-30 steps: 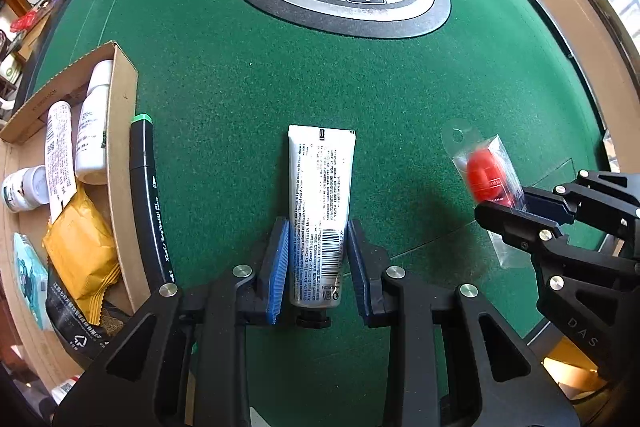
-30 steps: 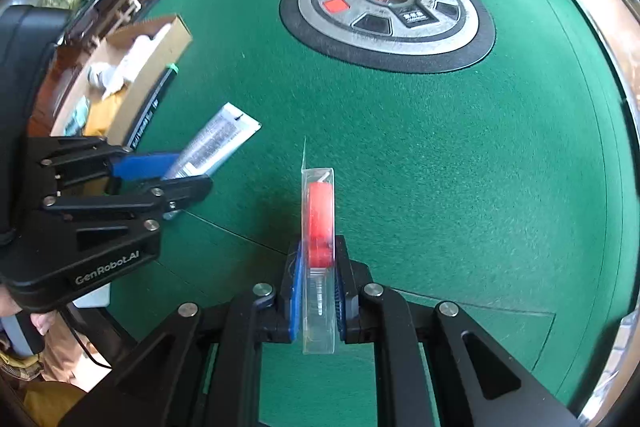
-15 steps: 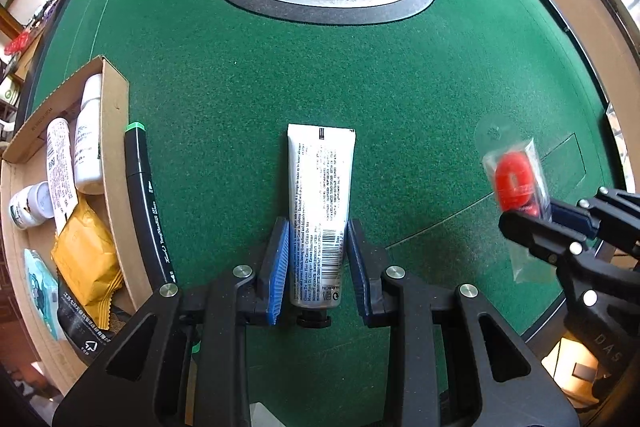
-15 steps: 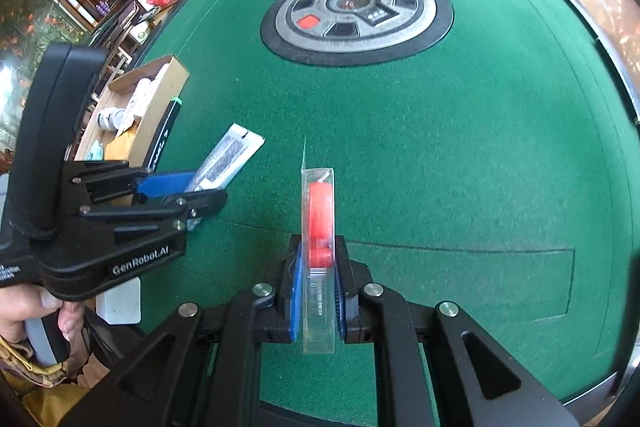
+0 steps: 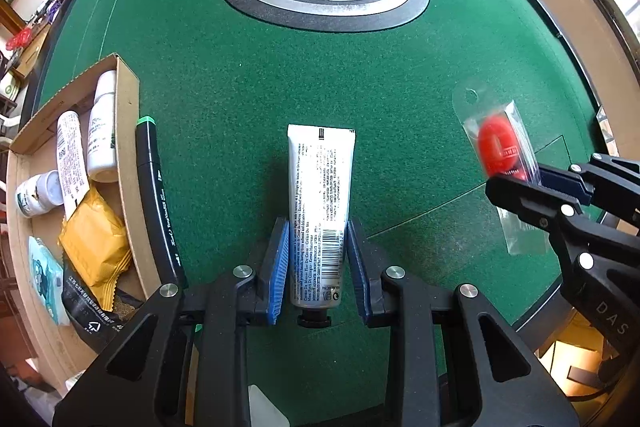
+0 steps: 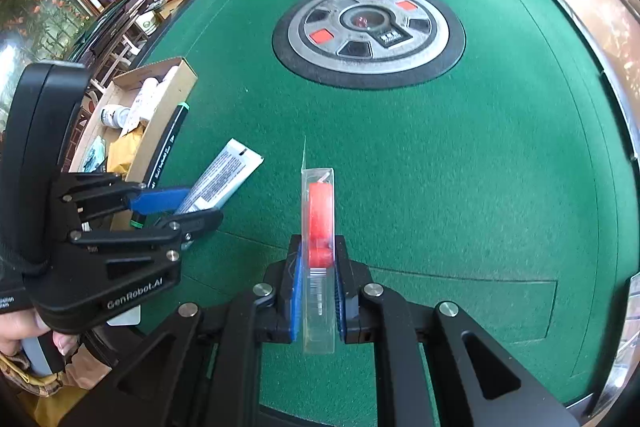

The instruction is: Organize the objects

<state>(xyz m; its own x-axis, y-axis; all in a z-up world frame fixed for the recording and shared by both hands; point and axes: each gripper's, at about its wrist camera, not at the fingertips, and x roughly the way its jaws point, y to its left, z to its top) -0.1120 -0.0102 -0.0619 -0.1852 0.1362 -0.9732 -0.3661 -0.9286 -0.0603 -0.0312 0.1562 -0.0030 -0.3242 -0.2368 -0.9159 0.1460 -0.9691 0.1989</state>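
White printed tube [image 5: 320,211] cap-down between blue pads, red item in clear packet [image 6: 319,247] held edge-on

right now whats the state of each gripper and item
left gripper: shut on white tube
right gripper: shut on red item's clear pack
black marker: capped, lying beside the box
cardboard box: open, holding items
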